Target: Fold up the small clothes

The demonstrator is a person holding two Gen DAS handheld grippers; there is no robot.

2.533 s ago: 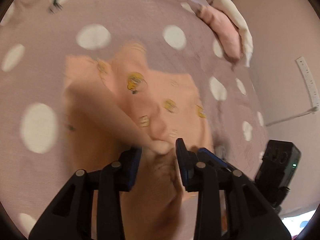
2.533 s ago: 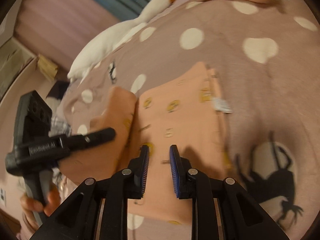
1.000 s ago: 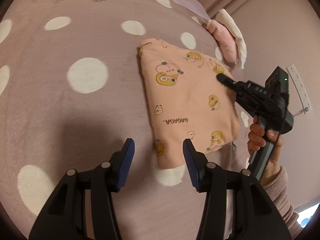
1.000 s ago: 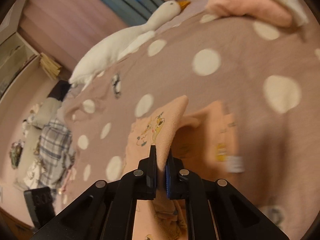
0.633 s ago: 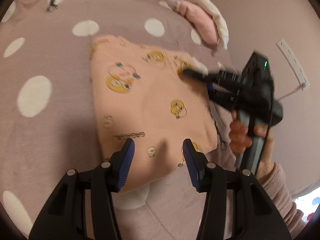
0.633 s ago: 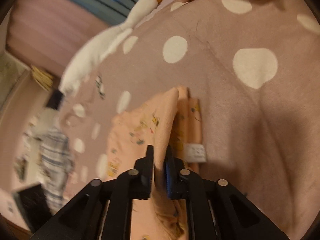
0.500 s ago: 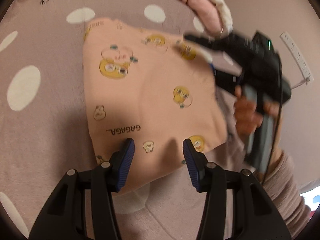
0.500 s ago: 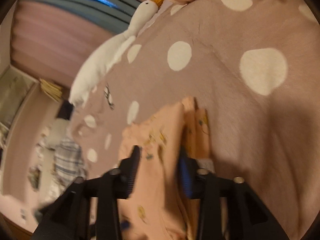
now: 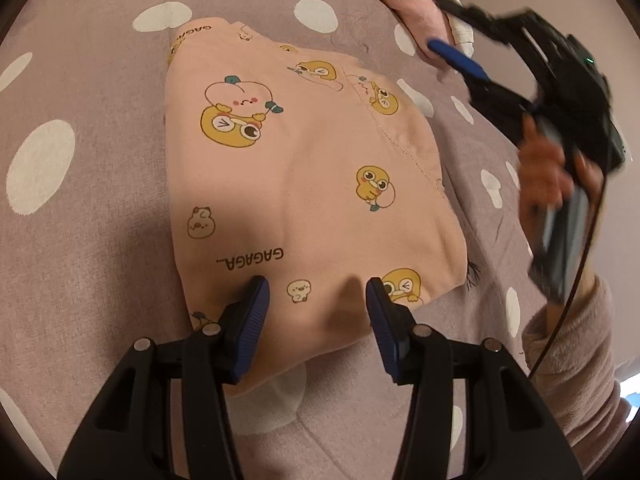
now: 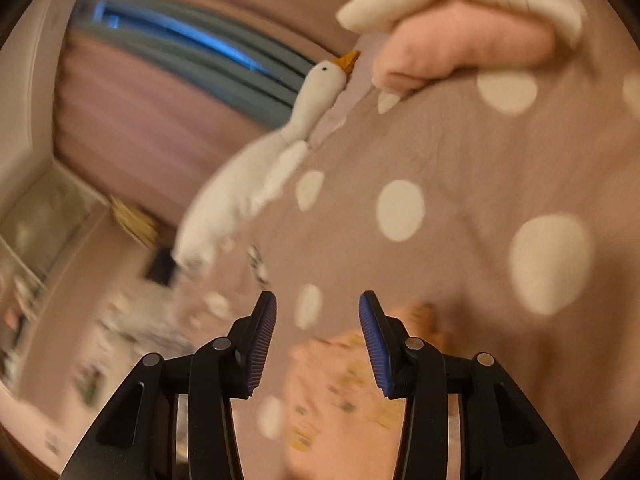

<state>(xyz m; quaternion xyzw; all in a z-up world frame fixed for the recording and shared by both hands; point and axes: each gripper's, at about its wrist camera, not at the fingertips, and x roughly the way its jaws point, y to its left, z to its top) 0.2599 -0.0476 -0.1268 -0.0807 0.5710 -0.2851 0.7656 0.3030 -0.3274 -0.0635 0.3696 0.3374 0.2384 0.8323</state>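
The peach cotton garment printed with yellow ducks (image 9: 304, 184) lies folded into a compact, roughly rectangular packet on the mauve bedspread with white polka dots (image 9: 80, 240). Its edges are fairly square, a stitched seam runs down its right side, and the top layer lies flat with only soft ripples near the close edge. The folding of this piece looks essentially finished; at most a last smoothing or setting aside seems left.

The left gripper (image 9: 316, 300) hovers over the near edge, its jaws apart and gripping nothing. The right gripper (image 10: 318, 320) has just been opening; nothing sits between its jaws, and the garment shows blurred below it. Beyond lie a white plush goose (image 10: 256, 176) and a pink and cream pillow (image 10: 468, 40).
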